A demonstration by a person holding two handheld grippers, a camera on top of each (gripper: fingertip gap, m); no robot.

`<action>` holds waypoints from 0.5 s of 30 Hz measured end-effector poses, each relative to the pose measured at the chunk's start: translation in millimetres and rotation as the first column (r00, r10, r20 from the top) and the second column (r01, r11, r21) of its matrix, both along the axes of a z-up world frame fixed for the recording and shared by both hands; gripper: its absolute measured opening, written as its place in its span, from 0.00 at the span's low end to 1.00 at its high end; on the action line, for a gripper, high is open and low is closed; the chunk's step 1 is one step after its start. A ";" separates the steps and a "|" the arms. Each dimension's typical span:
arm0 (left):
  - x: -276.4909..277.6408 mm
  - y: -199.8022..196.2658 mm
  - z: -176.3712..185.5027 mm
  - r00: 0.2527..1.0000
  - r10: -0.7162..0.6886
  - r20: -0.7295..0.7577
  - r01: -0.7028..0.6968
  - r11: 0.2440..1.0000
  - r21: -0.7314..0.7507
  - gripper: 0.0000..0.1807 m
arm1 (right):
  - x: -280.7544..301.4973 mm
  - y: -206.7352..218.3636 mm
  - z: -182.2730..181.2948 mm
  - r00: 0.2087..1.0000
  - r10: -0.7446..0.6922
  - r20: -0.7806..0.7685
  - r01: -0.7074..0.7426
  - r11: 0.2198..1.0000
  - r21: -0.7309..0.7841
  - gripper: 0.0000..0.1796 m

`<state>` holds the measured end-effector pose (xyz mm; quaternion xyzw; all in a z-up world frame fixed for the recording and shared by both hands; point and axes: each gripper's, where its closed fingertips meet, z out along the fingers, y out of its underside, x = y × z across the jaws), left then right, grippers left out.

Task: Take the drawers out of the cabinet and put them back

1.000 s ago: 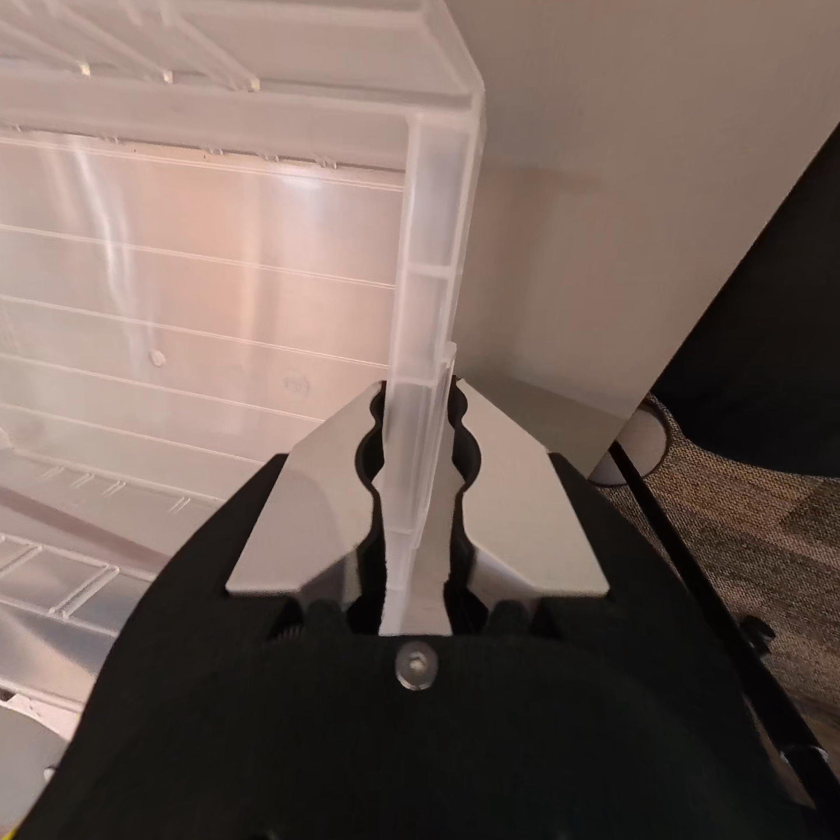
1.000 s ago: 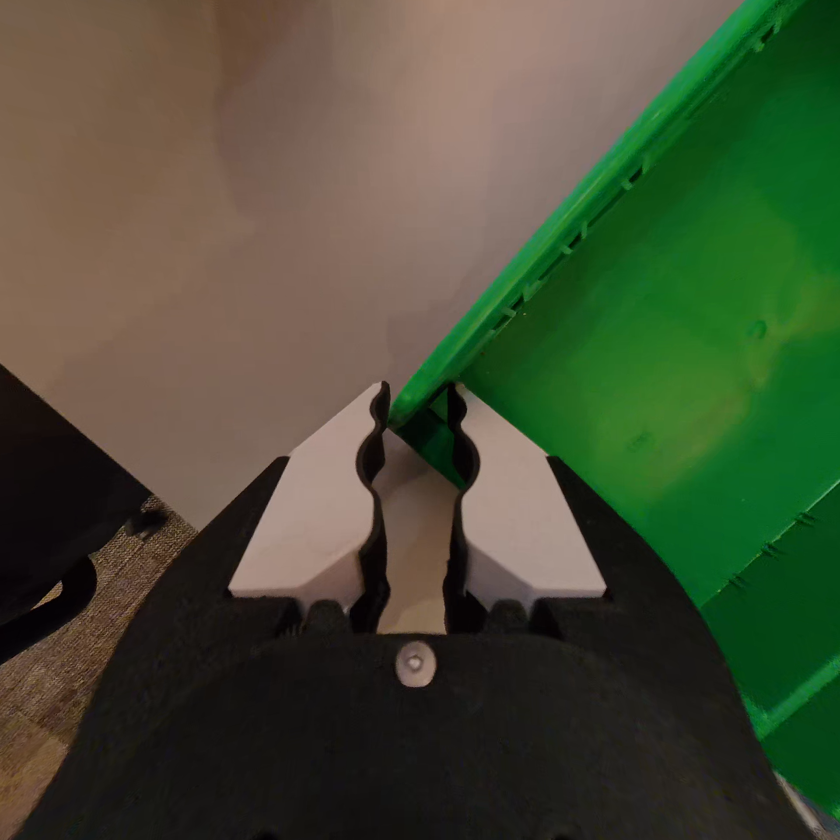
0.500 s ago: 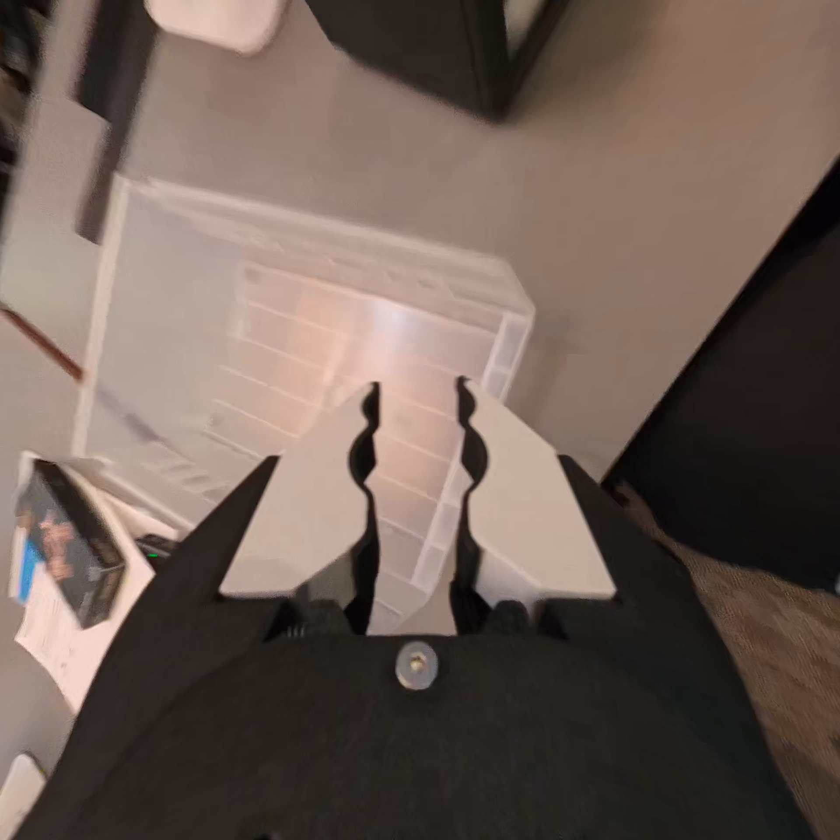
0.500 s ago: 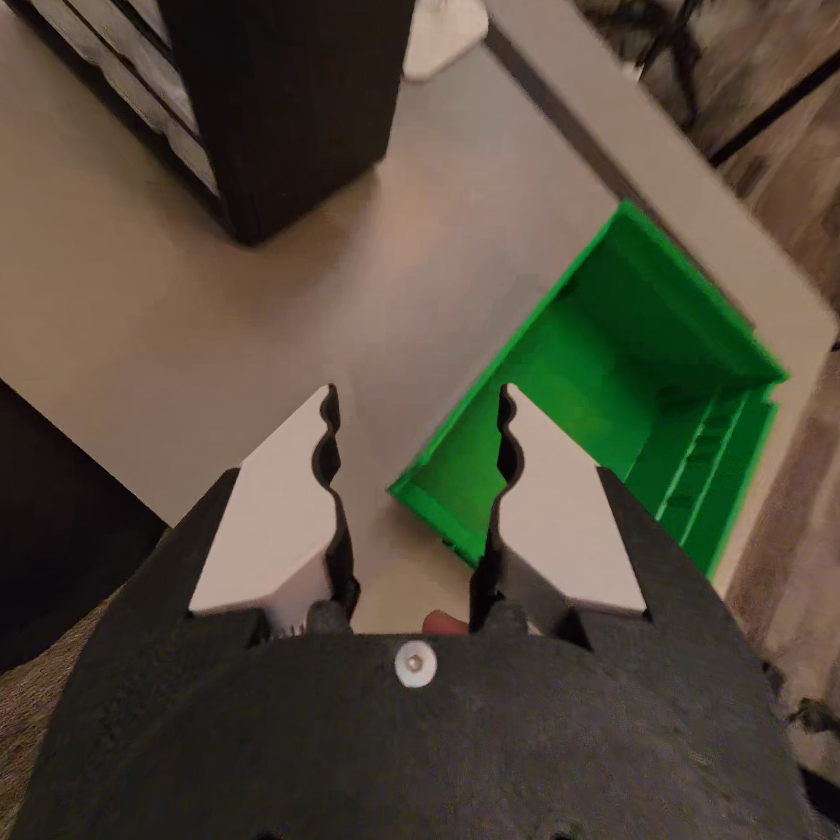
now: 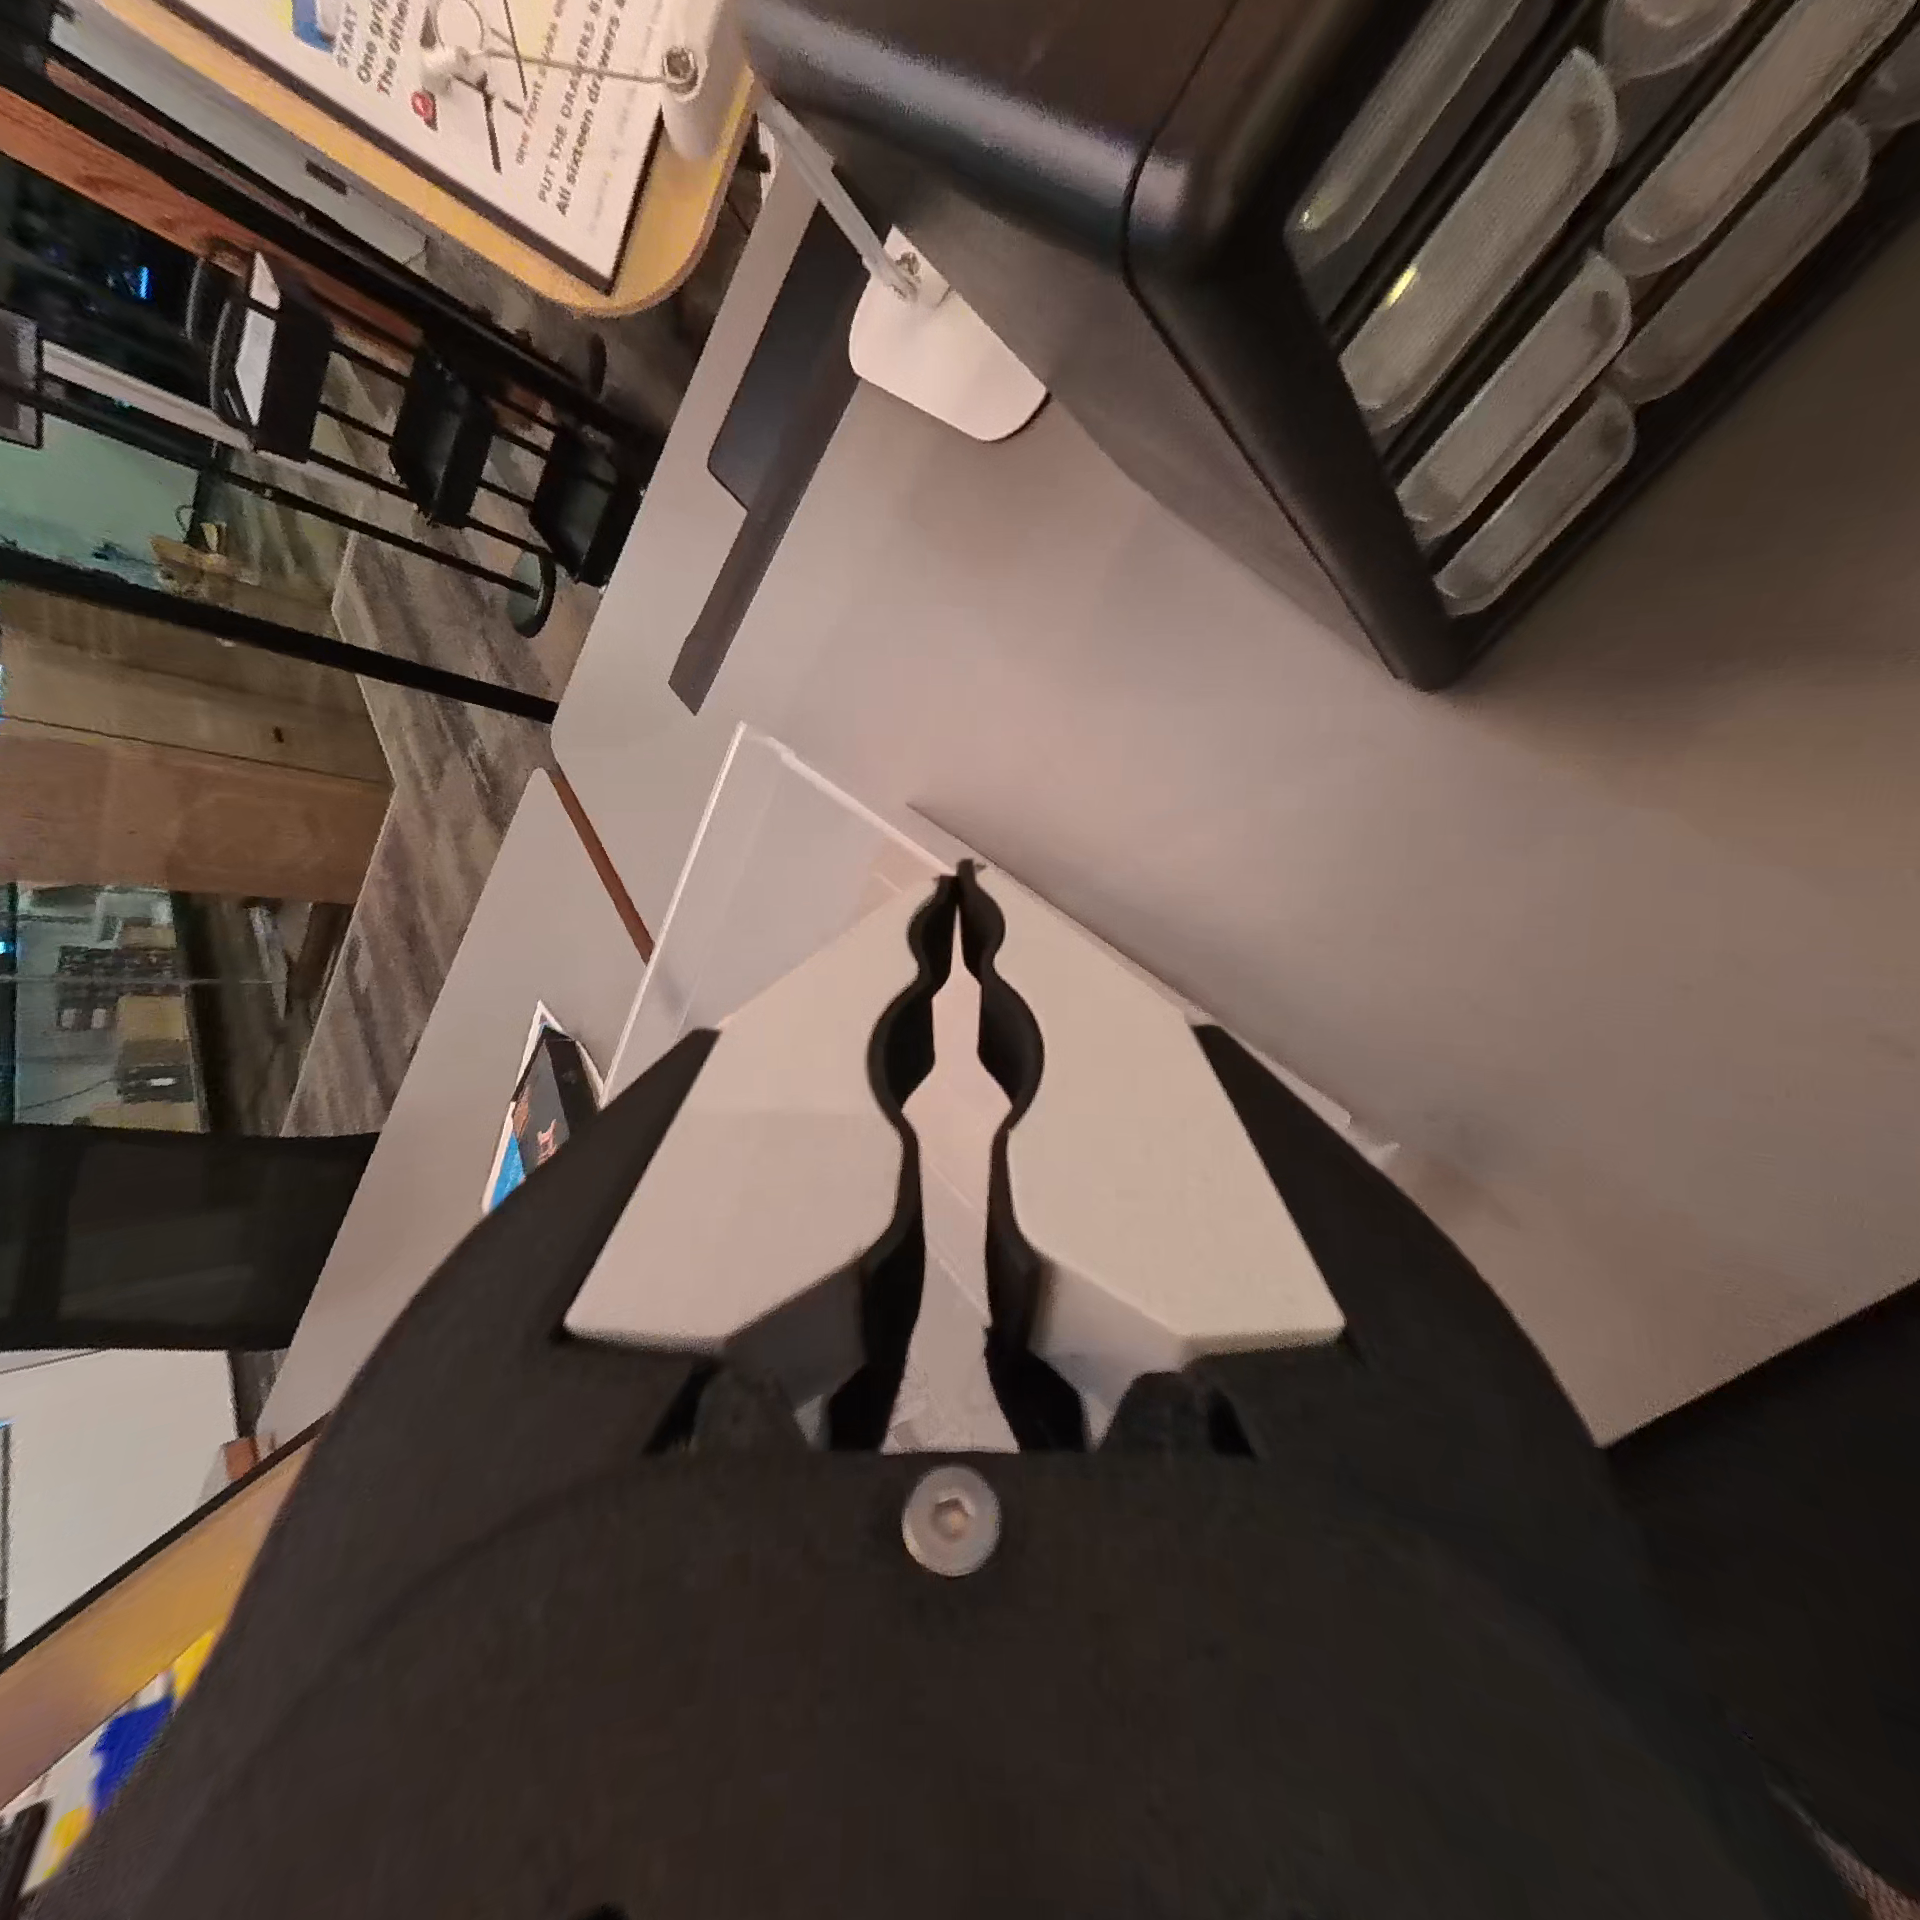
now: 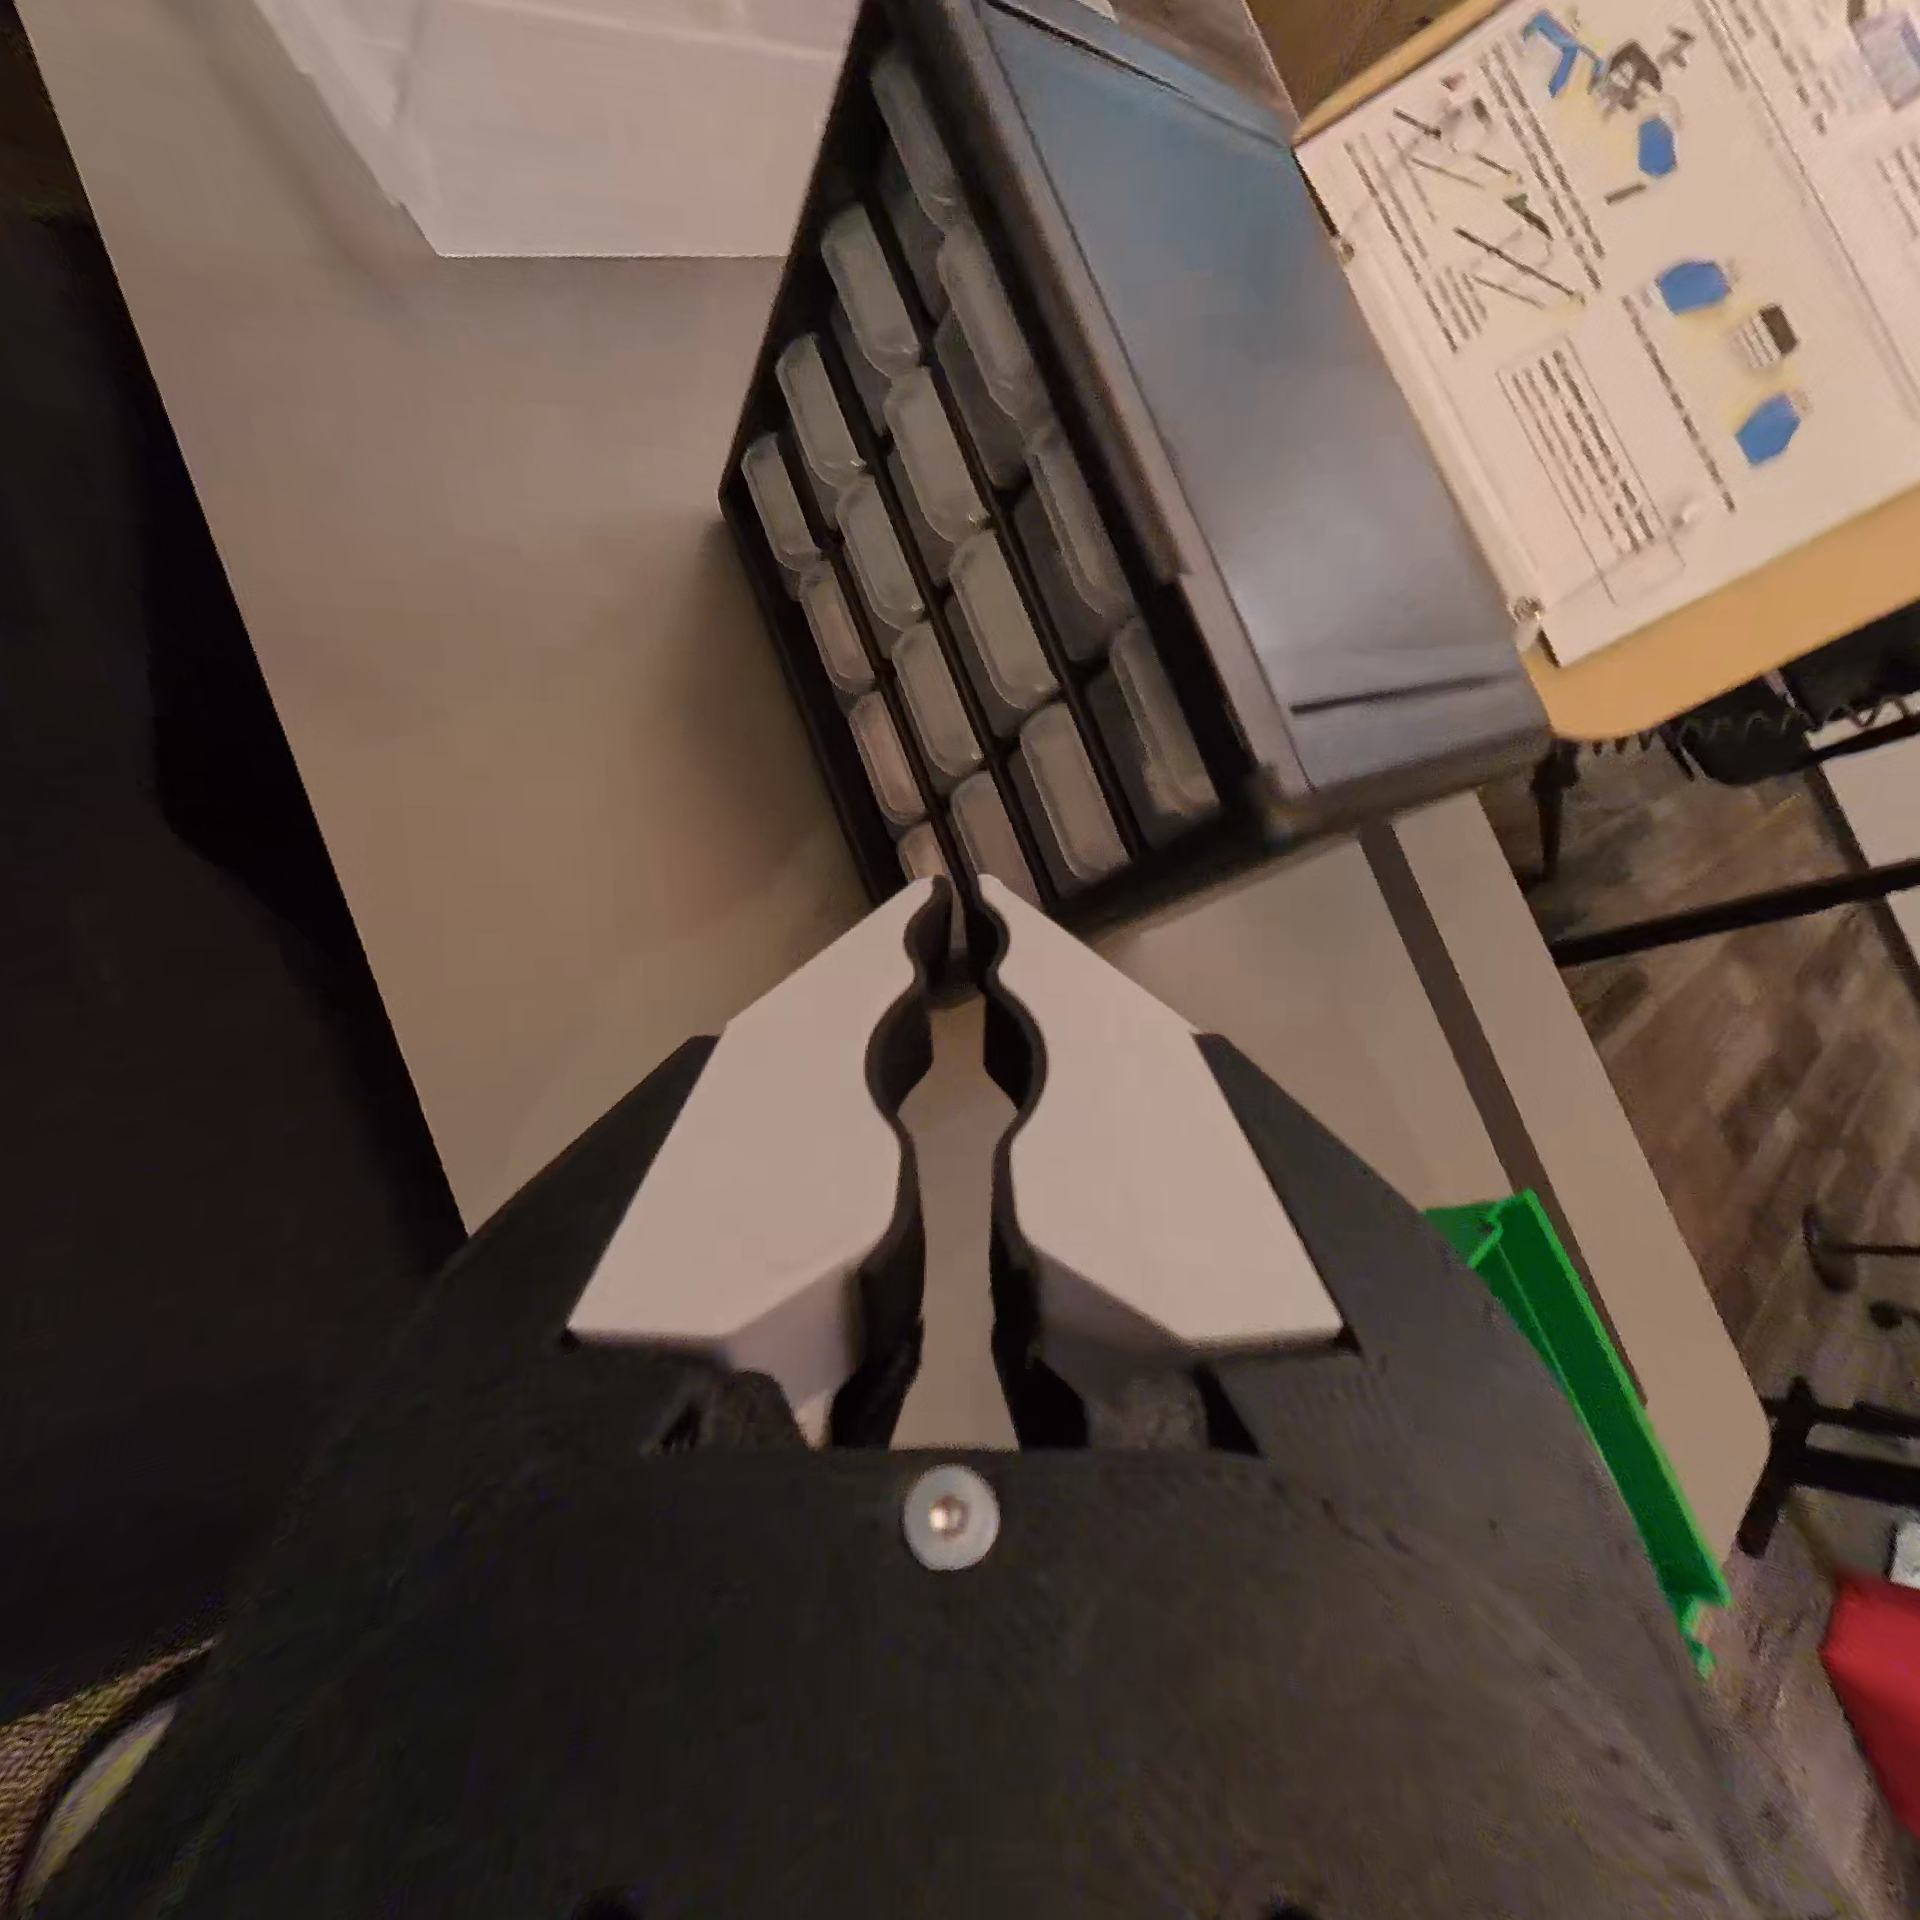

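Pale grey counter (image 6: 499, 582), clear plastic bin (image 5: 727, 894) on it – a bright green plastic bin (image 6: 1579, 1382) at its other end, printed instruction sheet (image 6: 1621, 260) on a wooden board, small dark box (image 5: 540, 1122).

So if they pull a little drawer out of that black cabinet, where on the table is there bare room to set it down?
The widest bare patch is the grey table before the cabinet, between its drawer fronts and the near edge. The table's ends are taken: a translucent white bin at one, a green bin at the other. Both grippers, left and right, are shut and empty.
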<state>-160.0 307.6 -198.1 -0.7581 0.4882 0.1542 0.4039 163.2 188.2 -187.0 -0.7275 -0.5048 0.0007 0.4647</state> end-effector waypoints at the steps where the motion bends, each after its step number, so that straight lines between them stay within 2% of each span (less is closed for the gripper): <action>1: 2.3 0.2 2.1 1.000 -0.006 0.021 0.005 1.000 0.010 0.00 | -6.7 -0.6 -2.3 1.000 0.012 0.006 -0.012 1.000 0.008 0.00; 9: -4.0 3.9 14.1 0.996 0.033 0.087 -0.036 0.999 0.039 0.00 | -33.6 -9.0 -7.3 0.997 0.067 0.037 -0.068 0.997 0.029 0.00; 15: 17.9 -2.9 15.8 0.992 -0.044 0.117 0.040 0.998 0.039 0.00 | -49.4 -17.4 -3.8 0.997 0.074 0.019 -0.075 0.997 0.025 0.00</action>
